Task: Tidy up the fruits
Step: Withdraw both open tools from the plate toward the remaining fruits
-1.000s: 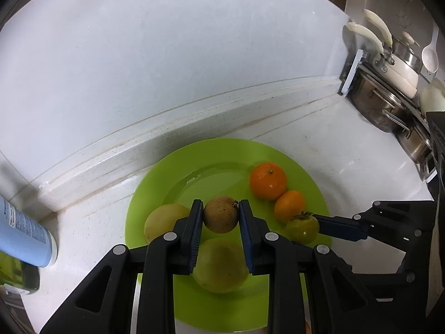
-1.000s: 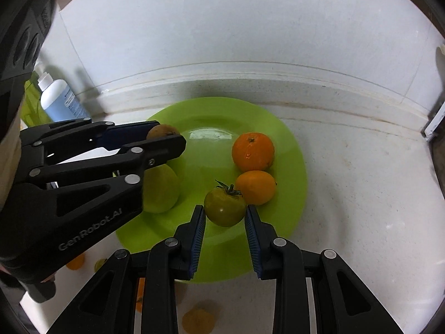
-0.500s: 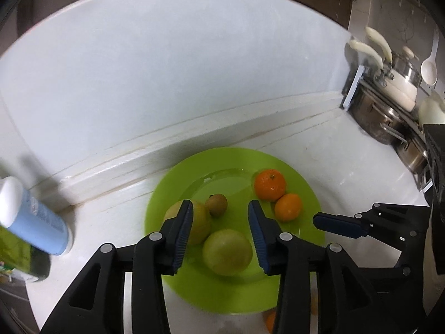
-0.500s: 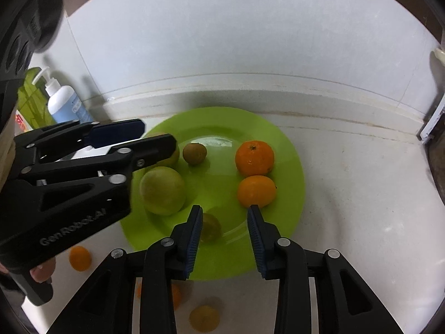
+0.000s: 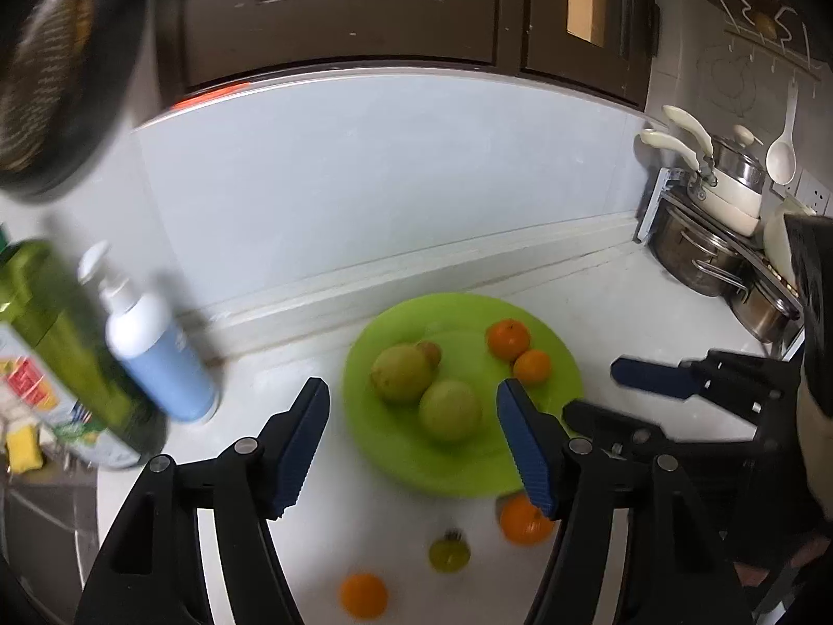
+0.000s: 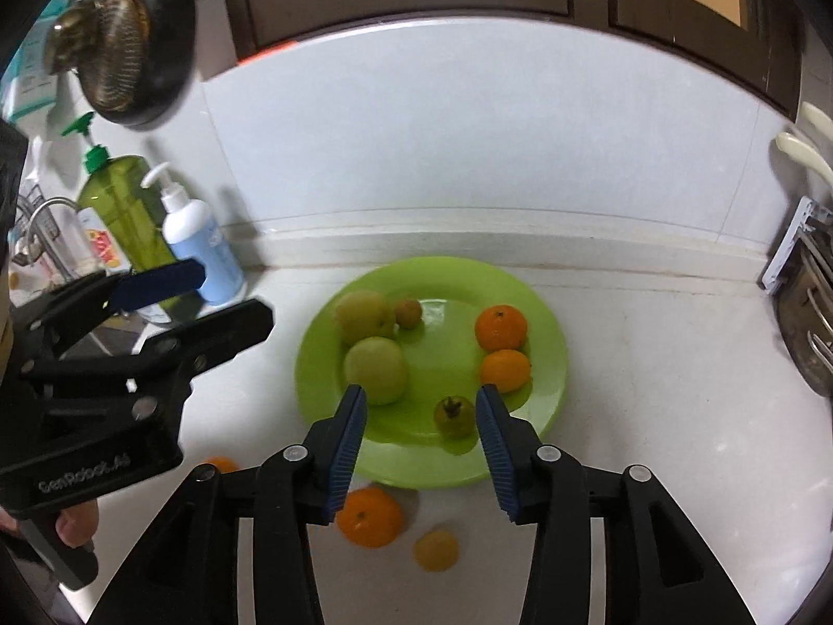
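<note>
A green plate (image 6: 546,364) on the white counter holds two pale green fruits (image 6: 376,370), a small brown fruit (image 6: 407,312), two oranges (image 6: 501,327) and a green tomato (image 6: 454,416). In the left wrist view the plate (image 5: 565,364) shows the pale fruits (image 5: 450,409) and oranges (image 5: 508,338). My left gripper (image 5: 411,442) is open and empty, raised above the plate's near left. My right gripper (image 6: 420,432) is open and empty, above the plate's near edge. Loose on the counter lie oranges (image 5: 520,518) (image 5: 363,595) and a small green tomato (image 5: 449,553).
A blue-and-white pump bottle (image 5: 156,354) and a green soap bottle (image 5: 62,344) stand left of the plate. Pots and pans (image 5: 723,239) fill a rack at the right. A raised ledge (image 6: 520,239) runs along the wall behind the plate.
Both grippers opened, let go of the brown fruit and the green tomato on the plate, and drew back and up. More of the counter and cabinets shows now.
</note>
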`<state>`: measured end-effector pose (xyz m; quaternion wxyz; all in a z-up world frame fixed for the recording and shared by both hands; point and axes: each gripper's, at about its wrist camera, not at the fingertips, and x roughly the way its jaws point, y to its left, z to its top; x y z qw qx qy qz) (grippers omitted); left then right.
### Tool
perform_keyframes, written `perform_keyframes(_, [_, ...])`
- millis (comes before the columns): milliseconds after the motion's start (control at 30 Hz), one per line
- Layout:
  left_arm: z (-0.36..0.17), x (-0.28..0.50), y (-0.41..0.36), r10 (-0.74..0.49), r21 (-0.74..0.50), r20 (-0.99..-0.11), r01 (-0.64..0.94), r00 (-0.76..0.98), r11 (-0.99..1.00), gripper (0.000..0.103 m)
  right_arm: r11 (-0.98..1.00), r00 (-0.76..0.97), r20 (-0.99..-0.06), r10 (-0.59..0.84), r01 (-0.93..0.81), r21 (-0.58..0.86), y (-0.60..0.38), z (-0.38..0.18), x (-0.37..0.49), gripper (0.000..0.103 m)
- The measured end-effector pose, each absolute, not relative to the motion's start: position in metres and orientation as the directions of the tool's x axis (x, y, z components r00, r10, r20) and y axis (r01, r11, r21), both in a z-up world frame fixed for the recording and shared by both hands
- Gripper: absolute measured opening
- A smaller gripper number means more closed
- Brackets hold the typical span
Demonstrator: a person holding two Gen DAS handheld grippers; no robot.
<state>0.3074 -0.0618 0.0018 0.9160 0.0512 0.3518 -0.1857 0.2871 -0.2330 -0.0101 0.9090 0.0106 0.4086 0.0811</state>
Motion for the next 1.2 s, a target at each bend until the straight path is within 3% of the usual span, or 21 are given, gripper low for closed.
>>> perform_keyframes(333, [-0.007,0.267,-0.036,-0.275,-0.055,-0.668,0.324,0.691,0.945,0.067,0.985,0.679,-0.720,0.145,-0.170,0.038,-0.204,-0.008,0.257,0.052])
perform_keyframes(733, [-0.051,0.238,-0.037,-0.280,-0.082,-0.729,0.325,0.625,0.942,0.067,0.994,0.628,-0.772,0.100,-0.102,0.045,-0.216,-0.040,0.229,0.052])
perform_keyframes(1200, [-0.089,0.224,-0.059,-0.248,-0.019,-0.742,0.351,0.622,0.936,0.067,0.996,0.534,-0.841,0.085,-0.037,0.077,-0.236,-0.084,0.211,0.052])
